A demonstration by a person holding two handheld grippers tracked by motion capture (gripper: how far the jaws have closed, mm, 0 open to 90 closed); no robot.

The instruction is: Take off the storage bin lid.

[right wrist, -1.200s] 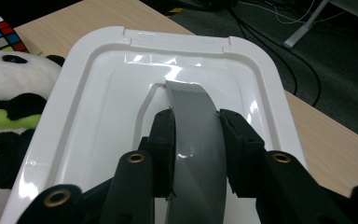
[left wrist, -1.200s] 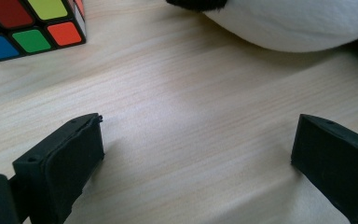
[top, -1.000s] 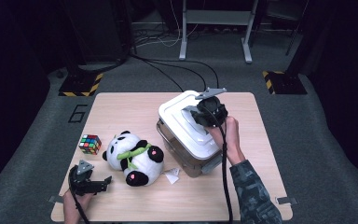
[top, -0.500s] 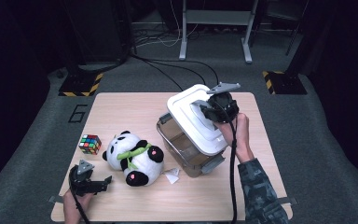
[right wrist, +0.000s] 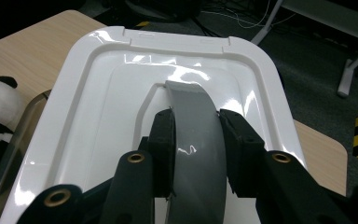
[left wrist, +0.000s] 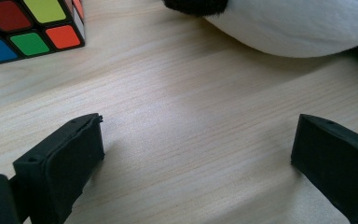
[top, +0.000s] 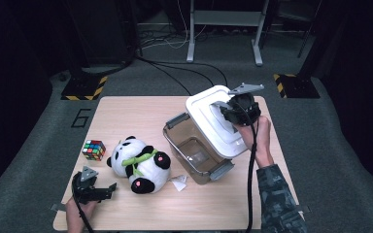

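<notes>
A white lid [top: 209, 119] with a grey handle [right wrist: 189, 109] hangs tilted over the right end of a clear plastic box [top: 190, 151]. My right gripper [top: 229, 111] is shut on that handle, and in the right gripper view both pads [right wrist: 164, 135] press its sides around the gripper's middle [right wrist: 193, 140]. The lid [right wrist: 116, 88] is lifted and the box is open on its left side. My left gripper [top: 106, 190] rests open on the table's near left corner. In the left gripper view its jaws [left wrist: 196, 154] stand wide apart over bare wood.
A panda plush [top: 141, 165] lies between the left gripper and the box, with a small white tag [top: 178, 182] beside it. A colour cube [top: 93, 149] sits left of the panda; the cube [left wrist: 28, 28] and panda [left wrist: 298, 28] lie just ahead of the left jaws. Wooden table [top: 136, 116].
The right gripper has carried the lid up and to the right, off the box, uncovering more of its inside. The left gripper has stayed put.
</notes>
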